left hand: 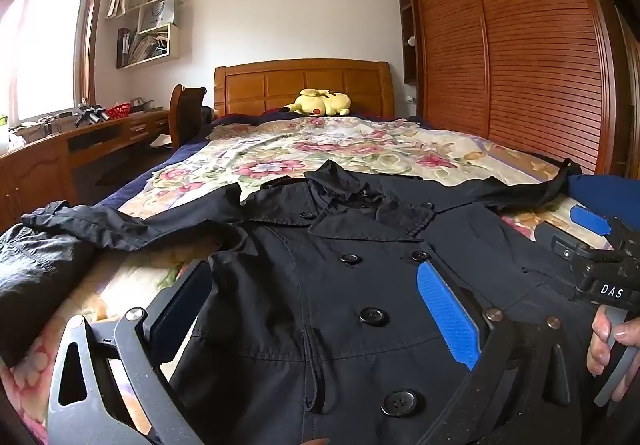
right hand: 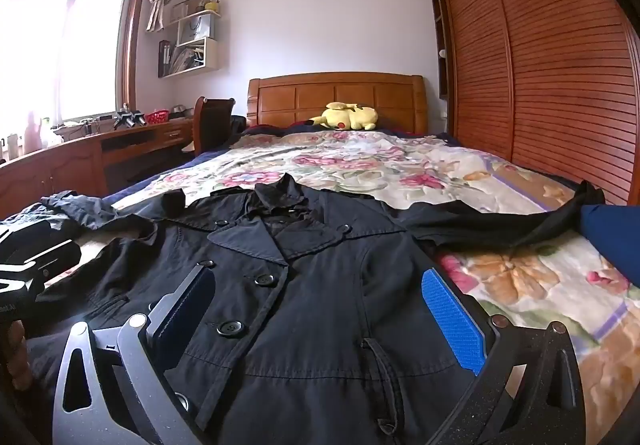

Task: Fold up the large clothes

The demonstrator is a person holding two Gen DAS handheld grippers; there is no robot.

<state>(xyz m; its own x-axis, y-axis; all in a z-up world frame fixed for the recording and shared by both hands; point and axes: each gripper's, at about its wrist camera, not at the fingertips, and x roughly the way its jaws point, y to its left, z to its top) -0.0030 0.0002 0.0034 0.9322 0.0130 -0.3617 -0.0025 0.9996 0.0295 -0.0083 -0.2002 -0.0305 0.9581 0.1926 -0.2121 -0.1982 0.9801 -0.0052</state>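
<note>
The left gripper [left hand: 316,309] is being held with its jaws spread wide, nothing being gripped between the blue pads [left hand: 448,317]; the right gripper [right hand: 320,309] is likewise being held fully spread — and empty. Both are being poised just above a dark double-breasted coat [left hand: 360,285], which is being displayed front-up, buttoned, collar toward the headboard [left hand: 302,85], on a floral bedspread [left hand: 320,149]. Its sleeves are being shown flung outward (the right one reaching the bed's edge). A yellow plush toy [right hand: 348,117] is being seen near the headboard — a slatted wardrobe [right hand: 540,65] is being shown alongside.
</note>
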